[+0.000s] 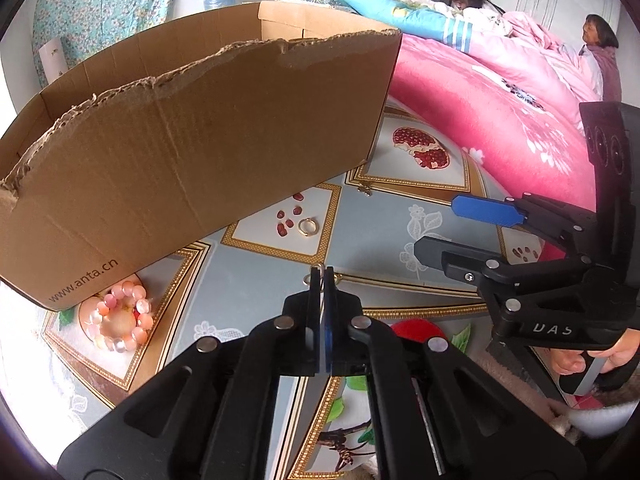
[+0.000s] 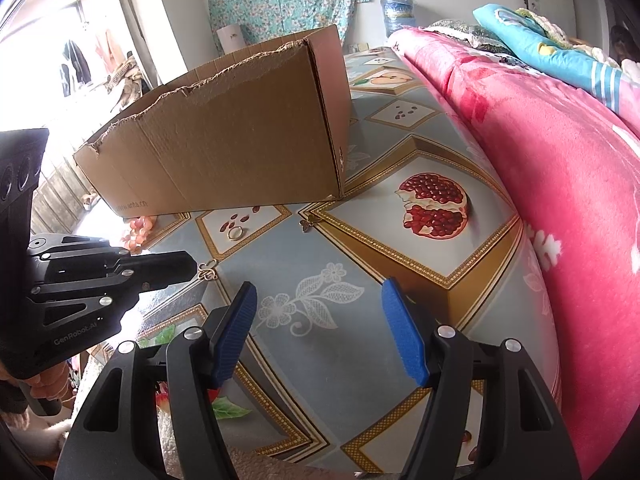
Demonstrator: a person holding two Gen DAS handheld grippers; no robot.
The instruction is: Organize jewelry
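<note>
My left gripper (image 1: 322,274) is shut on a small gold clover charm (image 1: 308,279), whose loops stick out on both sides of the pads. The right wrist view shows the same charm (image 2: 208,271) at the left gripper's tip (image 2: 196,268), low over the tablecloth. A gold ring (image 1: 307,227) (image 2: 235,233) and a second gold charm (image 1: 365,189) (image 2: 307,223) lie in front of the cardboard box (image 1: 180,140) (image 2: 240,152). A pink bead bracelet (image 1: 122,318) (image 2: 138,230) lies at the box's near left corner. My right gripper (image 2: 319,286) (image 1: 436,226) stands open and empty.
The torn-rimmed box stands on a fruit-patterned tablecloth (image 2: 320,248). A pink blanket (image 1: 500,120) (image 2: 560,160) is heaped along the right edge. Two people (image 1: 596,36) are at the far right on the bedding. A red round object (image 1: 416,328) lies under my left gripper.
</note>
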